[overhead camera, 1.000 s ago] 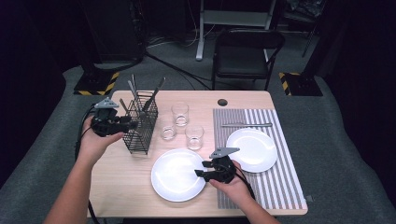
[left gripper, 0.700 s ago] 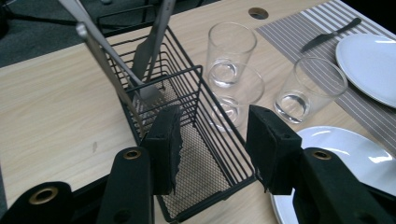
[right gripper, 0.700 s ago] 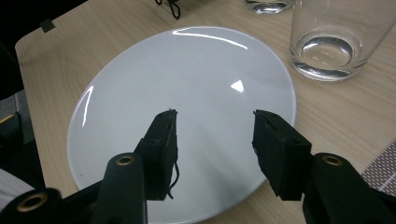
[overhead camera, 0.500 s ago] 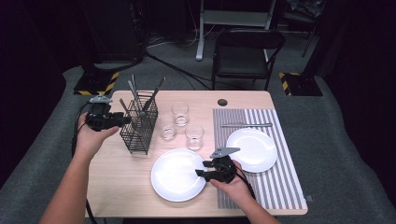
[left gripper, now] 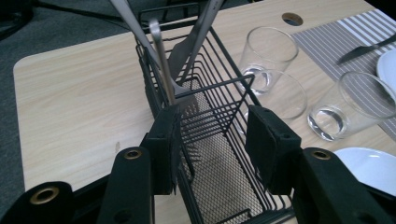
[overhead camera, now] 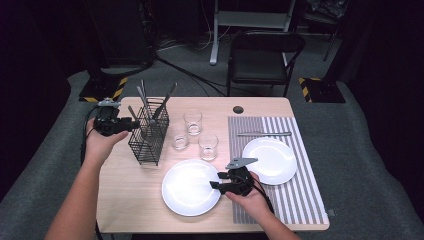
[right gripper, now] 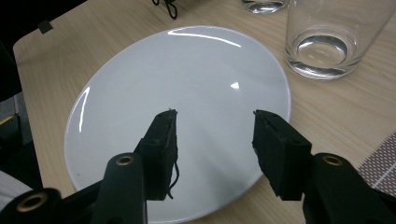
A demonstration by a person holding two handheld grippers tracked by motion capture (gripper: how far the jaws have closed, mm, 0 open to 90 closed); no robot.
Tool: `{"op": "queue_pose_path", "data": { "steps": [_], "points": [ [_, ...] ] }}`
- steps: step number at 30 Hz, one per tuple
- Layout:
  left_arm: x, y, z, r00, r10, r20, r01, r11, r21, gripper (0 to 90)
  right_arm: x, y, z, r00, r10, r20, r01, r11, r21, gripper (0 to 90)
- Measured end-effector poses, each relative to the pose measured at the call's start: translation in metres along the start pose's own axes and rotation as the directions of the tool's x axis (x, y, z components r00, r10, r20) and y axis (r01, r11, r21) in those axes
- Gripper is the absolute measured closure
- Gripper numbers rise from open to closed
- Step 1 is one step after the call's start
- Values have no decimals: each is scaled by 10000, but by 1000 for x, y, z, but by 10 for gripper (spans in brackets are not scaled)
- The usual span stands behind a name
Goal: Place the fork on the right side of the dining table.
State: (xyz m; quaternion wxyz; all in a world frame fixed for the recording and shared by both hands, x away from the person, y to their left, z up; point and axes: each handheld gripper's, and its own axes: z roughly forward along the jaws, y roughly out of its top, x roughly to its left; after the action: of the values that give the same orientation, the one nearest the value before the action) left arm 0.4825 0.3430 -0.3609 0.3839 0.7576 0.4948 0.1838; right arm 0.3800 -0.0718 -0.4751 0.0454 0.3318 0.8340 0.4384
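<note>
- The left gripper (overhead camera: 131, 125) was held at the left edge of the surface (overhead camera: 125, 200), level with the top of the black wire cutlery basket (overhead camera: 149, 135).
- Its fingers (left gripper: 166, 144) were seen parted in the left gripper view, one on each side of the basket's near end wall, with the wire between them; no pad was seen pressing on the wire, so nothing was gripped.
- The basket stood upright near the surface's left edge, towards the far side, and several pieces of metal cutlery (left gripper: 161, 51) leaned in its far end.
- The right gripper (overhead camera: 216, 186) was held near the front edge of the surface, over the right rim of the large white plate (overhead camera: 187, 187).
- Its fingers (right gripper: 163, 149) were spread over the plate in the right gripper view; nothing lay between them and whether they touched the plate could not be told.
- The large plate lay on the bare wood near the front edge, about midway along it.
- Three empty drinking glasses (overhead camera: 192, 122) stood in a cluster between the basket and the striped placemat (overhead camera: 300, 200), beyond the large plate.
- A smaller white plate (overhead camera: 272, 160) lay on the placemat, which covered the right part of the surface.
- A table knife (overhead camera: 264, 133) lay on the placemat beyond the smaller plate, parallel to the far edge.
</note>
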Motion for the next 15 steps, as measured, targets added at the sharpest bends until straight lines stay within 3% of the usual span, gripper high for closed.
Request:
{"op": "queue_pose_path", "data": {
  "steps": [15],
  "points": [
    [9, 2, 19, 9987, -391, -322, 387, 9992, -115, 585, 1, 1, -2, 10000, -23, -19, 23, 10000, -56, 491]
  ]
}}
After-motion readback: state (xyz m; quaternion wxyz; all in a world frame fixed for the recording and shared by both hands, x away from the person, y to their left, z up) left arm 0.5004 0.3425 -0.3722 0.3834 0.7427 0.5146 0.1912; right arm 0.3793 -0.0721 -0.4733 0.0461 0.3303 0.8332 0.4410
